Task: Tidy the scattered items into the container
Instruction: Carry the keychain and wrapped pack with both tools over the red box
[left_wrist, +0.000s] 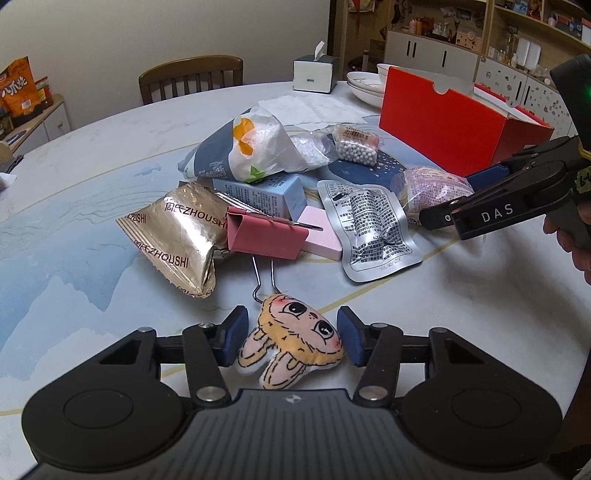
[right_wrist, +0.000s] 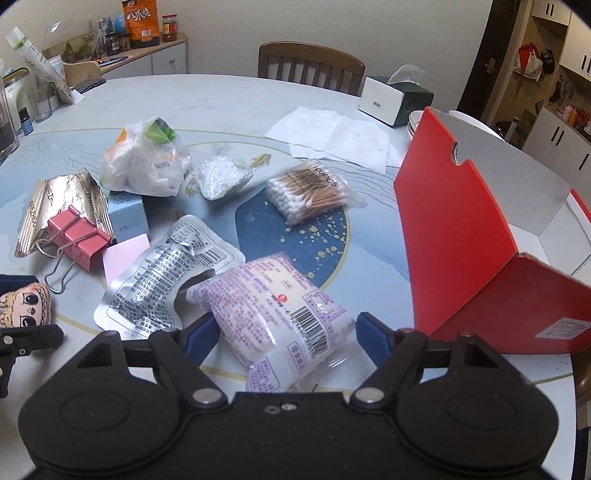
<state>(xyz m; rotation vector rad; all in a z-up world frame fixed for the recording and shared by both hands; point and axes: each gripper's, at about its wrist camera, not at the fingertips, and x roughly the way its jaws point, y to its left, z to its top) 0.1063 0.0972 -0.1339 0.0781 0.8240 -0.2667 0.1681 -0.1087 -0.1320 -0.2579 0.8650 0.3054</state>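
A plush bunny head (left_wrist: 295, 339) lies on the table at the near edge, and my left gripper (left_wrist: 291, 338) is shut on it, one blue pad against each side. The purple-printed pack (right_wrist: 280, 310) lies between the fingers of my right gripper (right_wrist: 284, 332); the jaws are open, with the pads close beside it and a sliver of gap on the right. In the left wrist view the right gripper (left_wrist: 461, 199) reaches over that pack (left_wrist: 428, 184). The red box (right_wrist: 461, 240) stands open just right of it; the red box (left_wrist: 443, 129) is at the far right in the left wrist view.
Scattered on the table: a gold snack bag (left_wrist: 177, 240), pink binder clip (left_wrist: 262, 236), pink block (left_wrist: 321, 236), silver foil pouch (left_wrist: 373, 229), small blue carton (left_wrist: 266, 192), plastic bag (left_wrist: 251, 147), cotton swabs (right_wrist: 310, 192). Tissue box (left_wrist: 314, 74), bowls (left_wrist: 365, 85) and a chair (left_wrist: 192, 77) are behind.
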